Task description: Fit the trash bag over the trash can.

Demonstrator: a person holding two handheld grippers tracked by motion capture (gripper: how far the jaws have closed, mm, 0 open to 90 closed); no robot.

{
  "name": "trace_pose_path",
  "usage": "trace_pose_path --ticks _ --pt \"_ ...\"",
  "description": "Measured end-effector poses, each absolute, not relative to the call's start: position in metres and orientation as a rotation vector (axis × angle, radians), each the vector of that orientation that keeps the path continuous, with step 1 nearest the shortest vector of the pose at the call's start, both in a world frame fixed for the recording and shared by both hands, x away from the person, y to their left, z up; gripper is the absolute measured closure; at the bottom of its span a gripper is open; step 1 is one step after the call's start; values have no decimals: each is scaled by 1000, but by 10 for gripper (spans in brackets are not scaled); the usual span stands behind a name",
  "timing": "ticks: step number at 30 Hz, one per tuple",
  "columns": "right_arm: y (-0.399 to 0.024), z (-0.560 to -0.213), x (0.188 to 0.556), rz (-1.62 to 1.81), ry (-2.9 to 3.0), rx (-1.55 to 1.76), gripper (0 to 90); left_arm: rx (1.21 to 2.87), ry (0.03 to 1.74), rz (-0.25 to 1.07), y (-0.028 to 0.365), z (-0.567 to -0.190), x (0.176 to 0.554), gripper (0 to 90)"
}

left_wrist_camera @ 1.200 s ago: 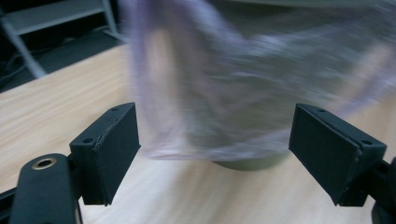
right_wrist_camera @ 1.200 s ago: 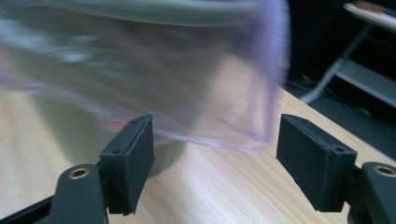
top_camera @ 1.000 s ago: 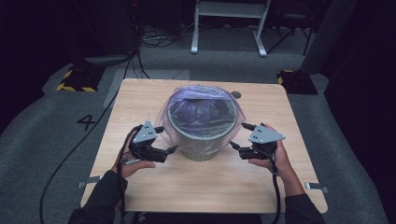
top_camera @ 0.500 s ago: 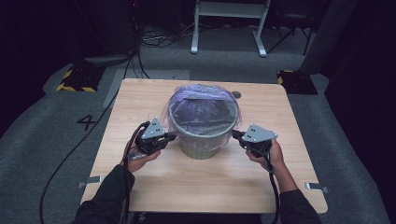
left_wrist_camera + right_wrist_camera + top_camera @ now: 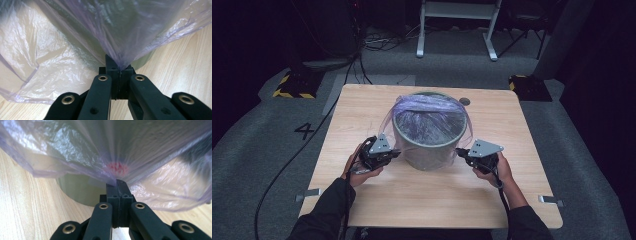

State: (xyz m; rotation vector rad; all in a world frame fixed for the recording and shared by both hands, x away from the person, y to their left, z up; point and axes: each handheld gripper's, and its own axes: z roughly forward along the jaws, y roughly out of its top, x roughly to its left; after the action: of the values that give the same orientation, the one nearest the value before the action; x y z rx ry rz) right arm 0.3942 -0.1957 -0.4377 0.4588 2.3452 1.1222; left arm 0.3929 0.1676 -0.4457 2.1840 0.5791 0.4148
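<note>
Bag (image 5: 75, 50) pinched, left tool (image 5: 120, 68), right tool (image 5: 119, 187)

Light wooden table (image 5: 412, 200) bearing a bag-lined grey bin (image 5: 428, 150).

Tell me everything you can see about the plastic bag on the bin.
The plastic bag is thin, see-through film with a faint purple tint, crinkled and glossy. It lines a round grey-green bin standing upright on the wooden table, its mouth folded out over the rim and hanging loosely down the outside. The left tool is shut on a gathered pinch of the film on one side, the right tool on the other, each pulling it taut into a fan of creases low beside the bin.
</note>
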Motion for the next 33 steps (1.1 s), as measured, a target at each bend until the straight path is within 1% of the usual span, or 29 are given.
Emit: trace_pose_path --ticks 3,4,5,6,7,8,9,10,12,13,14,15,17,19,21,26,28,29,32,33 --pt "-198 -445 395 1126 2361 486 900 2193 573 407 170 -448 392 891" --pt "-199 -446 395 1129 2368 488 900 2195 575 401 172 -448 392 867" --pt "-200 -448 394 1135 2377 486 899 2188 585 411 173 -448 390 796" --pt "-201 -447 393 1149 2383 475 840 2178 592 417 175 -447 389 686" --pt "-202 -446 391 1158 2383 473 808 2158 588 415 178 -445 386 657" --pt "-204 -445 389 1172 2373 468 755 2127 588 412 183 -442 382 597" --pt "-208 -441 386 1204 2371 455 720 2112 597 417 185 -440 380 501" --pt "-210 -439 383 1225 2368 454 684 2095 606 416 190 -437 377 428" --pt "-217 -432 378 1266 2353 455 565 2054 604 395 200 -431 371 348" --pt "-221 -429 376 1288 2349 460 551 2021 616 397 207 -426 367 314" --pt "-226 -424 373 1310 2339 461 525 2006 623 402 211 -424 366 261" --pt "-230 -422 371 1325 2327 462 499 1985 632 408 216 -419 363 237" --pt "-238 -414 366 1356 2296 476 432 1933 648 427 226 -411 359 208" --pt "-244 -408 362 1366 2267 480 392 1888 653 439 235 -404 358 191" --pt "-249 -400 359 1395 2228 496 370 1864 661 460 241 -396 360 185" --pt "-253 -379 366 1387 2132 548 378 1851 676 533 242 -377 375 193" --pt "-252 -369 375 1403 2100 597 393 1837 700 571 240 -373 386 218" --pt "-251 -365 380 1390 2089 615 394 1839 707 578 238 -372 391 241" --pt "-247 -356 395 1362 2087 648 396 1831 733 579 230 -371 408 250" --pt "-245 -354 401 1354 2084 657 397 1827 732 581 228 -371 411 276"
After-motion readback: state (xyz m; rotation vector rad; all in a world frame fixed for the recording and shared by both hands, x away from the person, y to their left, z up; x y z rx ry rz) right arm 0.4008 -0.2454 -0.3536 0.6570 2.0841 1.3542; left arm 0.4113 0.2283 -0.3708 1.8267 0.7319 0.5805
